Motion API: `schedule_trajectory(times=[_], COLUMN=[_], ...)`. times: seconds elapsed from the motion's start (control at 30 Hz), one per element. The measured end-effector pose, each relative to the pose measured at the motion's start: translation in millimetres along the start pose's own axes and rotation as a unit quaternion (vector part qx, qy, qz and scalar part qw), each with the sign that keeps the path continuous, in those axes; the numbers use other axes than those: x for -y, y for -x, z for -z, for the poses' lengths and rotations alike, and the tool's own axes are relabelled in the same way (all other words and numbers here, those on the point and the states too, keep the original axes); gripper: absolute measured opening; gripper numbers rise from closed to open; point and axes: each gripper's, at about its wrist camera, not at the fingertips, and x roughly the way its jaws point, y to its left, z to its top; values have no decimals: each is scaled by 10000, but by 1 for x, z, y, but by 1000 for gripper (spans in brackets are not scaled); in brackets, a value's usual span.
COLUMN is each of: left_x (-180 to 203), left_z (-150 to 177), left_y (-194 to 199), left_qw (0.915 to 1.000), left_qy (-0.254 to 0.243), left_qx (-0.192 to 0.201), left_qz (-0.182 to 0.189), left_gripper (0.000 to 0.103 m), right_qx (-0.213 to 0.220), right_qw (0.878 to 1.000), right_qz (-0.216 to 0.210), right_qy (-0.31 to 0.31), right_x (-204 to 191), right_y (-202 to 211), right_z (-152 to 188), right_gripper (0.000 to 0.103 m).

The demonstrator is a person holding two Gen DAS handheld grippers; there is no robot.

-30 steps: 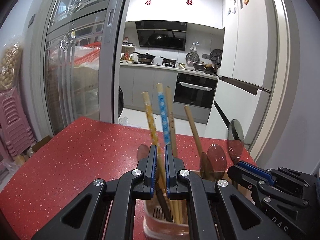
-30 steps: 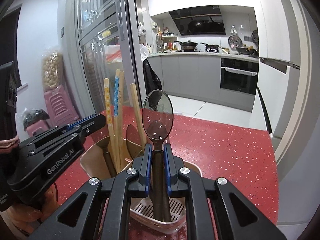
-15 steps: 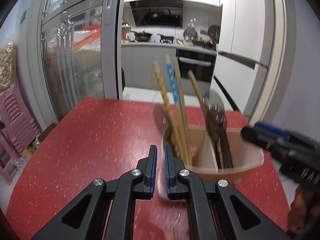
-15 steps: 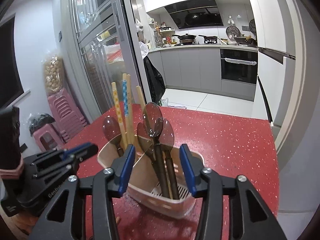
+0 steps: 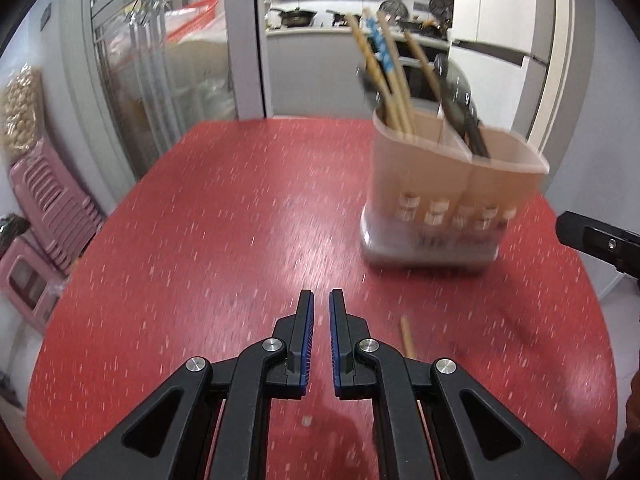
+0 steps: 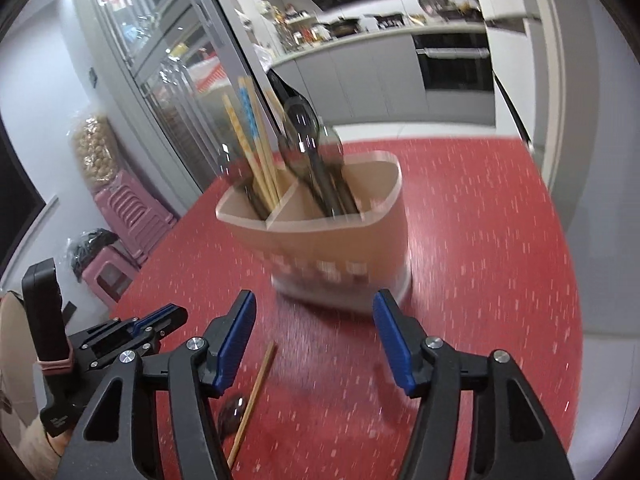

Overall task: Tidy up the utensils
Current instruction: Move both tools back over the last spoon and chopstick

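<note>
Desk (image 5: pixel 224 216) of red speckled laminate fills both views. Ahead of the left gripper (image 5: pixel 320 300) and off to its right stands a beige plastic utensil holder (image 5: pixel 448 184) with a divider wall. Its left compartment holds several wooden chopsticks (image 5: pixel 390 76), one patterned in blue; its right compartment holds dark translucent spoons (image 5: pixel 460 96), so the holder appears to sort utensils by type.

The left gripper's fingers (image 5: pixel 305 320) are almost together, with nothing between them. Just to the right of those fingers, one loose wooden chopstick (image 5: pixel 407 336) lies flat on the desk, partly hidden behind the gripper body.

Seen from the right wrist, the right gripper (image 6: pixel 316 308) is empty and its fingers (image 6: pixel 240 320) are spreading apart. The holder sits just beyond them, not touched. Between the fingers and low toward the left one lies the same loose chopstick, with a dark spoon (image 6: pixel 232 418) beside its lower end; both are partly covered by the gripper. The left gripper shows at the lower left of this view, held in a person's hand.

Two pieces probably remain to be sorted: the chopstick and the spoon.
</note>
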Motion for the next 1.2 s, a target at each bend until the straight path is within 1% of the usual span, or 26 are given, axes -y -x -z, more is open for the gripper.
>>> schedule_trajectory(times=[0.2,0.5,0.6,0.7,0.77,0.87,1.07,1.2], left_x=[-6,-15,-16,-21,-24,-27,-32,-34], left_z=[32,64,71,76,79,81,86,87], left_y=[0,2,4,6,8,9,8,7], left_qw=[9992,9977,9977,9975,9974,9974,9970,9968], left_qy=[75,195,188,222,244,275,376,408], left_qx=[-396,-640,-651,-668,-673,-660,-677,-685], left_qz=[-9,-50,-43,-28,-20,-12,48,72], left_gripper=[33,33,33,33,33,33,33,34], right_qx=[-499,-964,-1033,-1068,-1066,-1059,-1066,-1052], right_qw=[9980,9920,9905,9897,9899,9907,9914,9913], right_qz=[16,153,188,202,215,205,169,178], right_qy=[-382,-804,-886,-933,-912,-835,-739,-775], right_x=[7,9,8,5,1,-6,-17,-18], right_y=[-6,-12,-13,-14,-13,-13,-13,-14], right_z=[38,81,91,96,97,98,100,100], right_gripper=[65,65,66,71,72,80,83,88])
